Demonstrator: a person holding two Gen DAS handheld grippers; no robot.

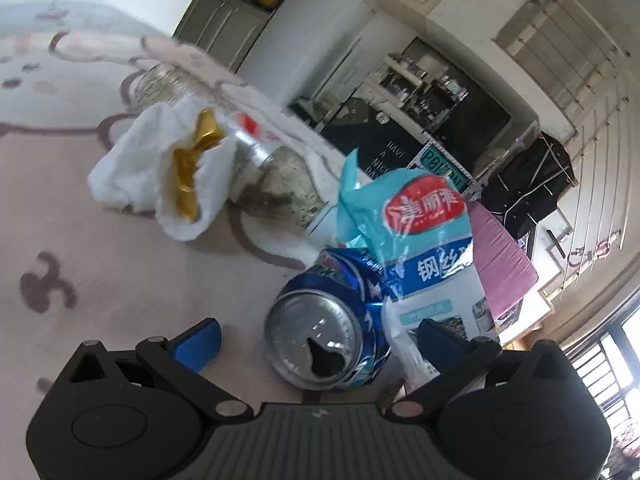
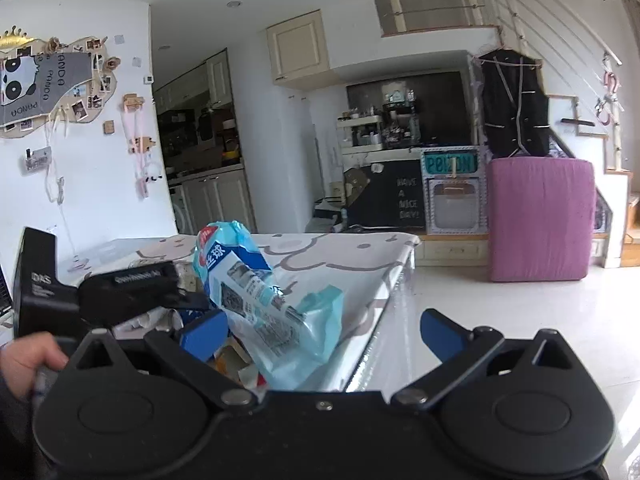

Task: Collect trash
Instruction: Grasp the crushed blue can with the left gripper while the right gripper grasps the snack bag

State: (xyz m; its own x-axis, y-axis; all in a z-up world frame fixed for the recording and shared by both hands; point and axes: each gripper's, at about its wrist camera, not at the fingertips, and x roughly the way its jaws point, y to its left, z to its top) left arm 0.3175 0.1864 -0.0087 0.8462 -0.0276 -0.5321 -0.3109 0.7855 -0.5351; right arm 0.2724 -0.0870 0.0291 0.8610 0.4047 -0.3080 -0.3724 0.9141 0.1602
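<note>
left gripper [image 1: 320, 338]: jaws apart around crushed can [image 1: 332, 320] | right gripper [image 2: 324, 332]: jaws apart, wrapper [image 2: 264, 300] between | tabletop [image 1: 120, 280]: tissue [image 1: 160, 172] beyond can

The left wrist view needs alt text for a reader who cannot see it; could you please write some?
A crushed blue drink can lies on a patterned tablecloth between the open left gripper and its blue fingers. A teal and white plastic packet rests against the can, and a crumpled white tissue holding a gold wrapper lies farther away.
</note>
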